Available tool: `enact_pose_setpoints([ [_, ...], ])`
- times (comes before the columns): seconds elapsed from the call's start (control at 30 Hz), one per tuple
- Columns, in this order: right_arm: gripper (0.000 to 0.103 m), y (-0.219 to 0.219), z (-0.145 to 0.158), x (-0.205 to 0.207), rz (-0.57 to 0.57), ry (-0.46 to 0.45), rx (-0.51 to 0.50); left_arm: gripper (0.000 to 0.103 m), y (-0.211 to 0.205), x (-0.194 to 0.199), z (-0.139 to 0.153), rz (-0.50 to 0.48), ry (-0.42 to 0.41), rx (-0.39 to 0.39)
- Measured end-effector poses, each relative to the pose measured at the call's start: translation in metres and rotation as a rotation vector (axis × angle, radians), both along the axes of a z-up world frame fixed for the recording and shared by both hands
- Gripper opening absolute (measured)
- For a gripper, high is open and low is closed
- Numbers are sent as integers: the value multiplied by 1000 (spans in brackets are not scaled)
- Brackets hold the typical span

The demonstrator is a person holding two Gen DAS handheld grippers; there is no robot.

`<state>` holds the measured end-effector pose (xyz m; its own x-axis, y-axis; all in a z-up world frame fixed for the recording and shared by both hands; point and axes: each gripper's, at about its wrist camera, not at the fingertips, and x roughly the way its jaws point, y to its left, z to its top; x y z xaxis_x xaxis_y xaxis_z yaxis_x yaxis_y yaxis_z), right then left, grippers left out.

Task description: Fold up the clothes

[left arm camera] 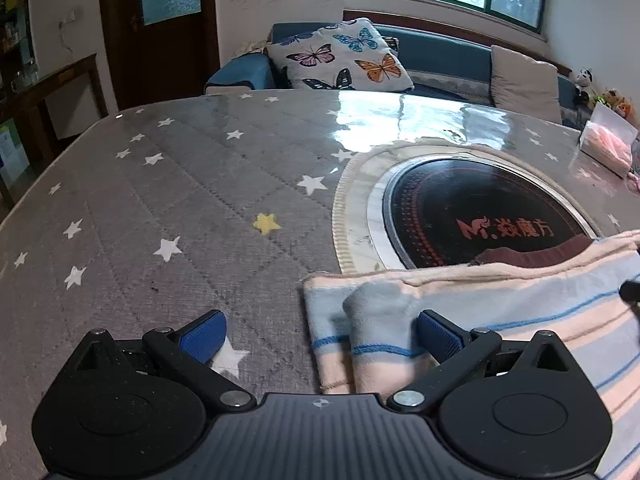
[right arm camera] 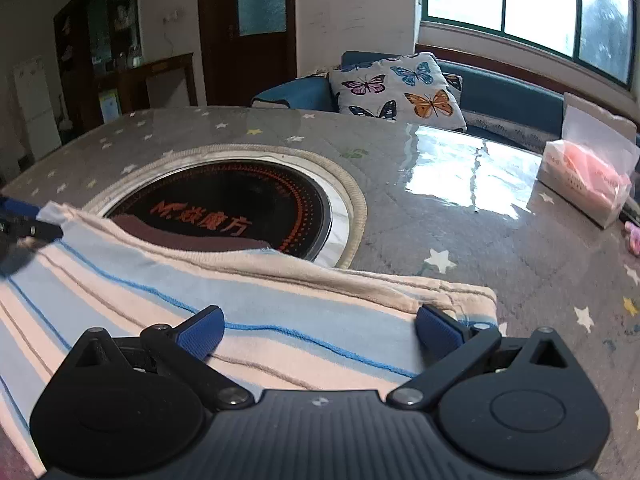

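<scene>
On quilted star-print table, soft striped garment lies folded beneath both grippers' wide-spread, empty jaws.

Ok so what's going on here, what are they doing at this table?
Someone with a pair of tongs in each hand is folding a striped garment on the star-patterned table. Both the left tongs and the right tongs are open and hold nothing. The garment partly covers the round hotplate.

Pink-and-blue striped cloth garment runs off the frame's right and bottom edges and hides the near rim of the round black glass heater plate. Clear plastic bag with pink contents cut off at right, contents unclear. Shelf items by the dark wooden cabinet too blurred to tell.
</scene>
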<state>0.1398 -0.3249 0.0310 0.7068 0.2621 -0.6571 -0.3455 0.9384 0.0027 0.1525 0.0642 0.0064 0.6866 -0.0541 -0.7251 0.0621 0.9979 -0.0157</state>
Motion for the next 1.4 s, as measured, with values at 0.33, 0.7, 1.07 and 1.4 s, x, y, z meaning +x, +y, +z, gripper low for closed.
enact_pose_setpoints([
  [0.33, 103, 5, 6, 1, 23, 9, -39, 103, 3, 2, 5, 26, -26, 21],
  [0.7, 103, 9, 2, 16, -28, -1, -95, 103, 9, 6, 2, 37, -33, 7],
  [1.07, 103, -14, 4, 30, -166, 0, -149, 103, 12, 7, 0, 49, -39, 25],
  [1.4, 103, -30, 21, 1, -173, -23, -153, 103, 10, -24, 12, 33, -63, 44],
])
